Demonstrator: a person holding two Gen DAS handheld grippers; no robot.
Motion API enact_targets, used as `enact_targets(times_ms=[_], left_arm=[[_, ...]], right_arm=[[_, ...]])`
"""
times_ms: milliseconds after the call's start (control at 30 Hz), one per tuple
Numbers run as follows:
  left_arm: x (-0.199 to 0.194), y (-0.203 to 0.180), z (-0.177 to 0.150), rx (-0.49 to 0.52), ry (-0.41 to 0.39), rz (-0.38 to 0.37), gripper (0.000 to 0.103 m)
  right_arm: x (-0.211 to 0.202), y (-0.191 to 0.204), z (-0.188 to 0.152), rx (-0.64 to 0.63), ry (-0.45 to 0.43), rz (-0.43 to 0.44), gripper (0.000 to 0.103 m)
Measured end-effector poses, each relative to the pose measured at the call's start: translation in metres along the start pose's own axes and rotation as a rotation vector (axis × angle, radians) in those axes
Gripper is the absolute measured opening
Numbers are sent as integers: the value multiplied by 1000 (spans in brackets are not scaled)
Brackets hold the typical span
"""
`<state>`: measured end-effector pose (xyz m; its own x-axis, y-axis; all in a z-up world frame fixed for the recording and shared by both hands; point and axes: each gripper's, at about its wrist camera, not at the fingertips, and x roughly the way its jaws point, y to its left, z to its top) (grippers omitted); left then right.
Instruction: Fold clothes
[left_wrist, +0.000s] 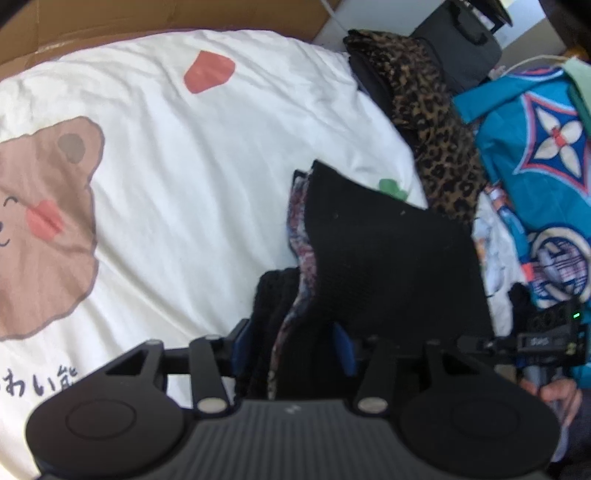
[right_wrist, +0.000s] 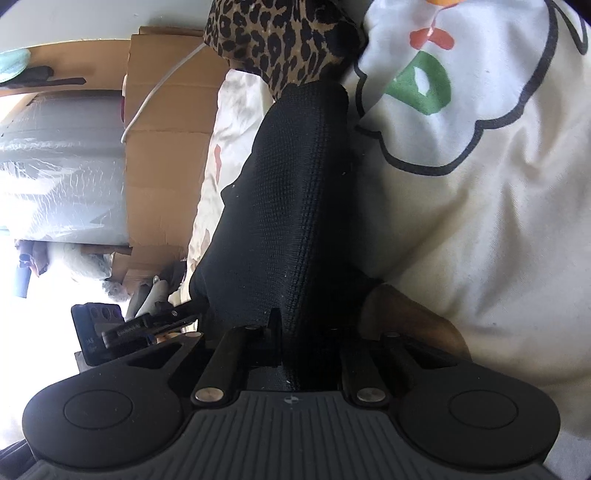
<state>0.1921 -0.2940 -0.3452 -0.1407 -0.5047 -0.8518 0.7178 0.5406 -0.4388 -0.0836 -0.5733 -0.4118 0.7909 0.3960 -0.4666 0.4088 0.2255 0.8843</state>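
Both grippers (left_wrist: 293, 347) (right_wrist: 295, 339) clamp black garment (left_wrist: 388, 251) between them.

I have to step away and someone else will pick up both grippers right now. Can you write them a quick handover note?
Left gripper: shut on the black knit garment together with a patterned layer.
Right gripper: shut on the same black knit garment.
The garment hangs between both grippers over the white bear-print duvet.
A leopard-print garment lies beside it.
Done: garment picked up.
Left: fold it, lay it down, then the leopard piece.
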Motion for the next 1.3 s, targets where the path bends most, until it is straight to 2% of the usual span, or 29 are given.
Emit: enact_targets(times_ms=[67, 200, 367, 533, 600, 667, 733, 767, 867, 900, 933, 1000, 1067, 1133, 1267, 1300], left_arm=[[0, 2, 3, -13, -5, -11, 66], [8, 6, 4, -46, 8, -40, 67], [23, 11, 1, -61, 19, -63, 78], [29, 13, -2, -55, 6, -79, 81], [28, 13, 0, -51, 12, -73, 75], [26, 13, 4, -55, 21, -85, 54], [22, 11, 6, -50, 16, -96, 46], [20, 9, 7, -44, 11, -100, 43], [14, 9, 8, -49, 11, -117, 42], [14, 10, 9, -60, 15, -119, 44], [15, 12, 10, -73, 20, -119, 49], [17, 14, 12, -96, 27, -122, 59], [22, 15, 14, -105, 33, -131, 68], [30, 16, 14, -112, 44, -137, 69], [40, 15, 14, -109, 56, -168, 83], [41, 14, 15, -105, 58, -177, 83]], right_arm=[[1, 1, 1, 0, 2, -5, 9], [0, 2, 0, -7, -2, -12, 9], [0, 4, 1, -16, -3, -12, 9], [1, 5, 3, -20, -1, -17, 9], [1, 6, 3, -21, -3, -18, 9], [1, 9, 3, -23, -8, -14, 9], [0, 13, 3, -33, -10, -17, 9], [0, 15, 3, -37, -10, -21, 12], [-1, 17, 5, -40, -12, -35, 14], [-1, 17, 5, -38, -14, -39, 16], [0, 17, 6, -34, -15, -42, 19], [1, 15, 9, -25, -24, -49, 36], [3, 13, 12, -22, -38, -58, 37], [5, 11, 15, -16, -45, -69, 37], [5, 11, 18, -12, -52, -67, 37], [4, 13, 18, -13, -56, -66, 37]])
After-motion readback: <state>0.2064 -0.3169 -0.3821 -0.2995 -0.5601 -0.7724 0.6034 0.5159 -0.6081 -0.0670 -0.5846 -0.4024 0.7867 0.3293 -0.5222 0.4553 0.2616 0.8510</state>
